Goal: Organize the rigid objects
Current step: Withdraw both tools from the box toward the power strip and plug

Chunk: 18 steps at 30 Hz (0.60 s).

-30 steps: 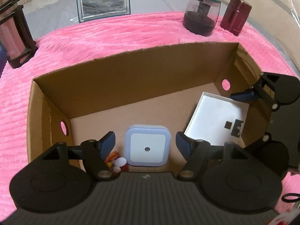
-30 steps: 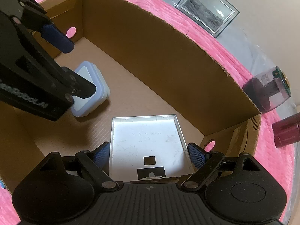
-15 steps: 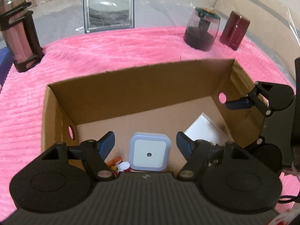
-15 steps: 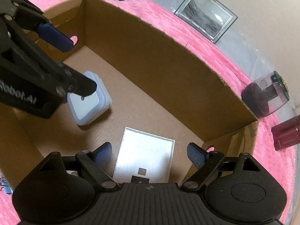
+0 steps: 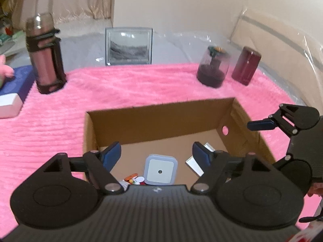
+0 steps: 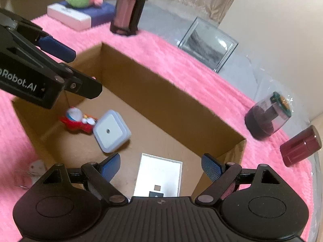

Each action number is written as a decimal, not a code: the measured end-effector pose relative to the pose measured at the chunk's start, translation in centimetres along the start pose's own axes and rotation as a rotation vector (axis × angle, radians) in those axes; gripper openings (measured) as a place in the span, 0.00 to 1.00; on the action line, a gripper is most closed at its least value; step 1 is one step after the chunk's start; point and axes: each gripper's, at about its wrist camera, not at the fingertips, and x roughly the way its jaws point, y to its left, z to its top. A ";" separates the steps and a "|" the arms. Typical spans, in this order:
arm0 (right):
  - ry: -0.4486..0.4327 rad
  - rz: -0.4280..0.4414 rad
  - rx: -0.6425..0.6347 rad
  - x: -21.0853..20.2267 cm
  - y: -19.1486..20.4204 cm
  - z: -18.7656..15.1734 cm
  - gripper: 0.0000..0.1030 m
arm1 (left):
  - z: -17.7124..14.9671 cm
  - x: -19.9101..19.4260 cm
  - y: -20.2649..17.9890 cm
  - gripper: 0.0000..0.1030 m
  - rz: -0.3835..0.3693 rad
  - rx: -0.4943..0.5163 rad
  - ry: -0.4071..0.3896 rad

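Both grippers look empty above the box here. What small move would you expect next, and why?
Probably the right gripper swings toward the maroon canister. Both grippers are open and empty, the left gripper too. The cardboard box already holds the square night light and white tray; the canister lies outside on the pink blanket.

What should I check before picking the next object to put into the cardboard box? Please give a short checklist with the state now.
1. Left gripper open, holding nothing: ok.
2. Right gripper open, holding nothing: ok.
3. Bare floor left in the cardboard box beside the night light, white tray and red toy: ok.
4. Objects outside the box upright on the pink blanket: thermos, clear jar, maroon canister: ok.
5. Which object goes next: cannot tell.
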 end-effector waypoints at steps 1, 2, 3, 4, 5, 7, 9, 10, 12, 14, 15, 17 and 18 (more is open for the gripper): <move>-0.015 0.001 0.009 -0.9 0.1 -0.1 0.82 | -0.1 -0.8 -0.1 0.74 0.002 0.001 -0.011; -0.027 0.003 0.017 -1.5 0.2 -0.1 0.82 | -0.2 -1.5 -0.1 0.75 0.007 0.005 -0.023; -0.040 0.004 0.025 -2.3 0.3 -0.2 0.82 | -0.3 -2.2 -0.2 0.75 0.012 0.009 -0.034; -0.053 0.005 0.033 -3.0 0.5 -0.3 0.82 | -0.5 -3.0 -0.4 0.77 0.016 0.013 -0.046; -0.069 0.004 0.041 -3.9 0.6 -0.4 0.82 | -0.7 -3.9 -0.5 0.80 0.021 0.015 -0.061; -0.095 0.004 0.052 -5.2 0.9 -0.6 0.82 | -1.2 -5.4 -0.7 0.83 0.029 0.026 -0.089; -0.126 0.006 0.071 -6.8 1.3 -0.9 0.82 | -1.7 -6.9 -1.1 0.86 0.040 0.038 -0.119; -0.141 0.005 0.082 -7.6 1.5 -1.0 0.82 | -1.9 -7.6 -1.3 0.88 0.044 0.043 -0.132; -0.169 -0.001 0.094 -8.9 1.8 -1.3 0.82 | -2.5 -9.0 -1.7 0.90 0.056 0.059 -0.161; -0.200 -0.014 0.095 -10.2 2.4 -1.6 0.82 | -3.1 -10.5 -2.1 0.93 0.070 0.070 -0.191; -0.214 -0.018 0.096 -10.8 2.7 -1.8 0.82 | -3.5 -11.1 -2.3 0.94 0.073 0.068 -0.203; -0.240 -0.020 0.104 -11.9 3.1 -2.3 0.82 | -4.3 -12.2 -2.5 0.96 0.076 0.064 -0.224; -0.252 -0.021 0.111 -12.5 3.2 -2.6 0.83 | -4.7 -12.7 -2.7 0.96 0.080 0.064 -0.234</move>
